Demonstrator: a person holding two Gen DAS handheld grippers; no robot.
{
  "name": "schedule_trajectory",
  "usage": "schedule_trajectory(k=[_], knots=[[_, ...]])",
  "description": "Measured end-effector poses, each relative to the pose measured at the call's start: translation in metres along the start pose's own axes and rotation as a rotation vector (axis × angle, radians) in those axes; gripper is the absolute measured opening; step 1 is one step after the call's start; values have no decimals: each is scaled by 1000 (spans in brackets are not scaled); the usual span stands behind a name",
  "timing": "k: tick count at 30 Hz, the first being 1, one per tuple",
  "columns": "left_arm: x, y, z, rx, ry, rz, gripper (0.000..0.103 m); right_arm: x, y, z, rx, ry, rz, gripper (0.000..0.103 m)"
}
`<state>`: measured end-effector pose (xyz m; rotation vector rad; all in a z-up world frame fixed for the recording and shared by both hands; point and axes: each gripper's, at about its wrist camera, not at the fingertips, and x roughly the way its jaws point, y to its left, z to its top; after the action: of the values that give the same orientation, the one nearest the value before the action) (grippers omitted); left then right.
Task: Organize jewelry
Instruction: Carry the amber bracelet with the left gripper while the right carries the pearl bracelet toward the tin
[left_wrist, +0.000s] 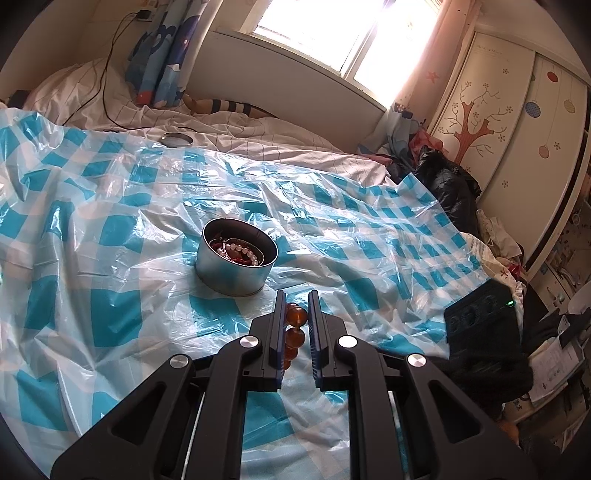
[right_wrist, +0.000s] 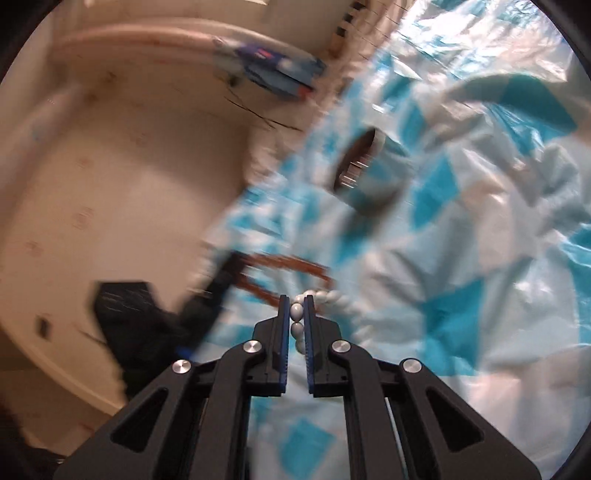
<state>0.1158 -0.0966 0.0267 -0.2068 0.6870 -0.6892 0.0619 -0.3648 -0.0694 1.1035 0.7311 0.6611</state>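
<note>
The amber bead strand (left_wrist: 294, 334), its long axis along the fingers, sits clamped in the left gripper (left_wrist: 295, 325). The tin (left_wrist: 236, 254) lies just beyond, slightly left. The right gripper (right_wrist: 295, 317) pinches a white bead strand (right_wrist: 325, 299); the tin there looks farther off.

Both wrist cams near bed, share tin (left_wrist: 236, 258).

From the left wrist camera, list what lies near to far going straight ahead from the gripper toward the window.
left gripper shut on the amber bead string → round metal tin holding jewelry, on the blue checked plastic sheet → white bedding → window.
</note>
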Motion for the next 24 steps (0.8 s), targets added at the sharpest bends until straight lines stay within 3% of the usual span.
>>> schedule_trajectory(k=[4, 10, 24], knots=[[0, 1, 0, 3, -2, 1, 10, -8, 3, 8, 46, -53, 133, 8], [6, -7, 6, 51, -14, 51, 10, -9, 4, 34, 91, -73, 234, 8], [16, -9, 25, 98, -28, 92, 10, 18, -16, 83, 158, -74, 308, 8]])
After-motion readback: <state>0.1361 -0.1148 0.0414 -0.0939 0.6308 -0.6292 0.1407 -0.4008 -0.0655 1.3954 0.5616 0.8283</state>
